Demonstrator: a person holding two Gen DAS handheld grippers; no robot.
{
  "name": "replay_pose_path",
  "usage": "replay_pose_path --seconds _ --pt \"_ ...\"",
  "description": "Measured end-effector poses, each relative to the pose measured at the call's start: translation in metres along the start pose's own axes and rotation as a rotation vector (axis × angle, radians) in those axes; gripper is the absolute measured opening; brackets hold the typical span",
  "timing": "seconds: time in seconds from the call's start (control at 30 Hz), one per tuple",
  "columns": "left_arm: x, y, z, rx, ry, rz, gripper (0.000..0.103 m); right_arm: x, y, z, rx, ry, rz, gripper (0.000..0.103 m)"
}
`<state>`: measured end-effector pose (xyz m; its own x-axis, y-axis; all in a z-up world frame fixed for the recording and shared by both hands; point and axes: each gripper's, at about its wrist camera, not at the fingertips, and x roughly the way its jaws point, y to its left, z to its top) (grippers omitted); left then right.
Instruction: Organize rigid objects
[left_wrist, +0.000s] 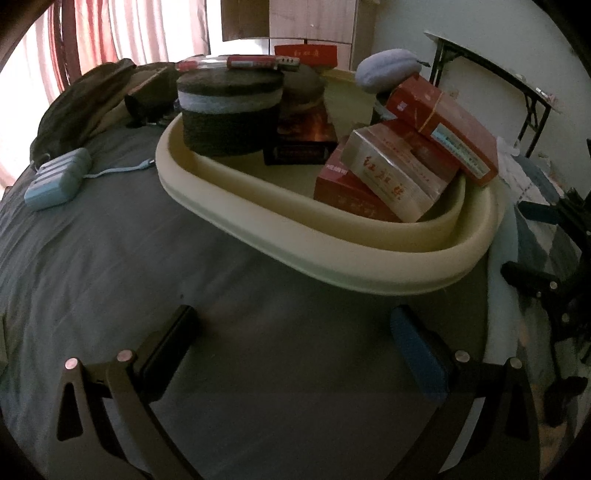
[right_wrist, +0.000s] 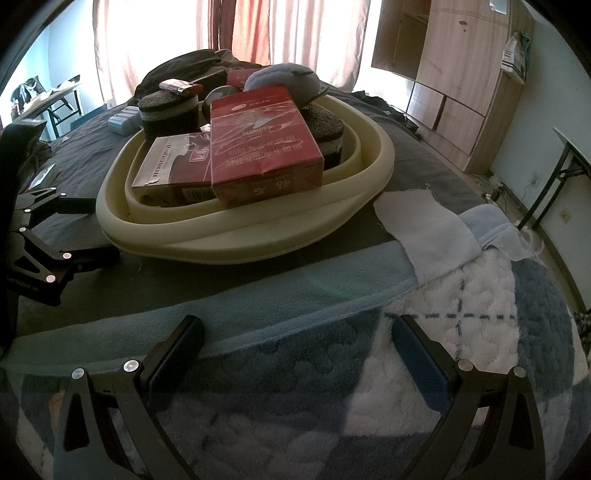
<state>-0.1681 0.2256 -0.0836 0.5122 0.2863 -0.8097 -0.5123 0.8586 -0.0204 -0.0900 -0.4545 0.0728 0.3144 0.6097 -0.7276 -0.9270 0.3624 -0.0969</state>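
Both grippers are seen empty, jaws spread wide: left gripper over the grey bedsheet, right gripper over the fleece blanket, each well short of the cream tray. Most rigid items are already piled in the tray: red cigarette pack on the Hongqiqu-type silver pack, round dark sponge block with a lighter on top. One pale blue case lies outside on the sheet, left of the tray. The step is judged to be between placements; next, a left-hand reach to the blue case is probably called for, jaws kept apart until it is straddled.
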Motion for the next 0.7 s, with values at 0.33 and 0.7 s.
replay_pose_path --seconds 0.33,0.7 --pt "0.0003 -0.0008 0.0006 0.000 0.002 0.000 0.103 0.0000 -0.0002 0.0001 0.000 0.000 0.000 0.103" --pt "0.0000 -0.0006 0.0006 0.001 0.002 0.000 0.103 -0.0002 0.0000 0.0001 0.000 0.000 -0.001 0.103"
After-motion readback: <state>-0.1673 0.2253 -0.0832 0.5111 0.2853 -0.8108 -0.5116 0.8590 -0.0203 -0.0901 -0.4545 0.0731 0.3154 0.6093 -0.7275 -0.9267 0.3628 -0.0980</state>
